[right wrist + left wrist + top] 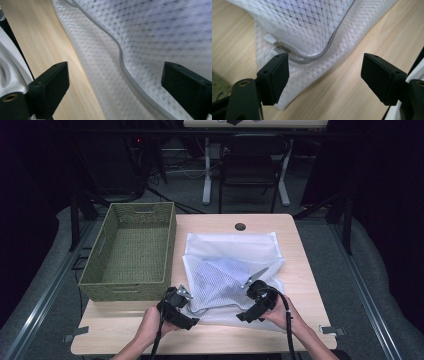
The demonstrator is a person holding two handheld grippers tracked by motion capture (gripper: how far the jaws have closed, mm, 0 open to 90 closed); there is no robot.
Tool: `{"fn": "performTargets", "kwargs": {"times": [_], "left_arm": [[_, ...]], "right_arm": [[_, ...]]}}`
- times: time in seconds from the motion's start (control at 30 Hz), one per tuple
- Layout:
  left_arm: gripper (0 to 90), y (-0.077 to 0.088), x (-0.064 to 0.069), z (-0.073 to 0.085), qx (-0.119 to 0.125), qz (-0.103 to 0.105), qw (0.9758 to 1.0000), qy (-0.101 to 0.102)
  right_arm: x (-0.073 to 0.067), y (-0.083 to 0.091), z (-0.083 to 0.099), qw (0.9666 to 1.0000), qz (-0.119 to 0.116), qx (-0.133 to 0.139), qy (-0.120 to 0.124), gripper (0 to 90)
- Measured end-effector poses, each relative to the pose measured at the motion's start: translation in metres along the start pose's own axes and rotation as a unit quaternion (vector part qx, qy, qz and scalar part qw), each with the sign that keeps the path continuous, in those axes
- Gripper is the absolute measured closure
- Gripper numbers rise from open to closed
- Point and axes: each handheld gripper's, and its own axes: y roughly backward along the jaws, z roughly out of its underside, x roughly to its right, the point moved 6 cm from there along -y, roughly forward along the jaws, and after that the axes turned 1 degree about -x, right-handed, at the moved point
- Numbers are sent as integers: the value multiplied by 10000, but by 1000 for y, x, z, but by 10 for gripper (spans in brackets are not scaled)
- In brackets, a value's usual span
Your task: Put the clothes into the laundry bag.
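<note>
table (300,270): bare strip along near edge and right side | basket (131,251): on left part, just beside bag | mesh bag (230,270): flat at table's middle, near edge rumpled | left claw (324,75): jaws wide apart over bag's zipper corner, holding nothing | right claw (115,85): jaws wide apart above bag's edge, holding nothing

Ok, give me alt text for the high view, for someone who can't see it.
A person's two hand-held grippers, left gripper and right gripper, hover open over the near edge of a white mesh bag on a wooden table. An empty green woven basket sits left.
</note>
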Motion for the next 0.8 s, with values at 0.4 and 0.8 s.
{"fn": "performTargets", "kwargs": {"times": [0.4, 0.8], "left_arm": [[171, 46, -17, 22, 472, -465, 9972, 343], [122, 70, -31, 66, 609, -994, 9884, 973]], "right_arm": [[18, 45, 33, 9964, 544, 541, -358, 23], [35, 73, 89, 9824, 954, 989, -1267, 0]]}}
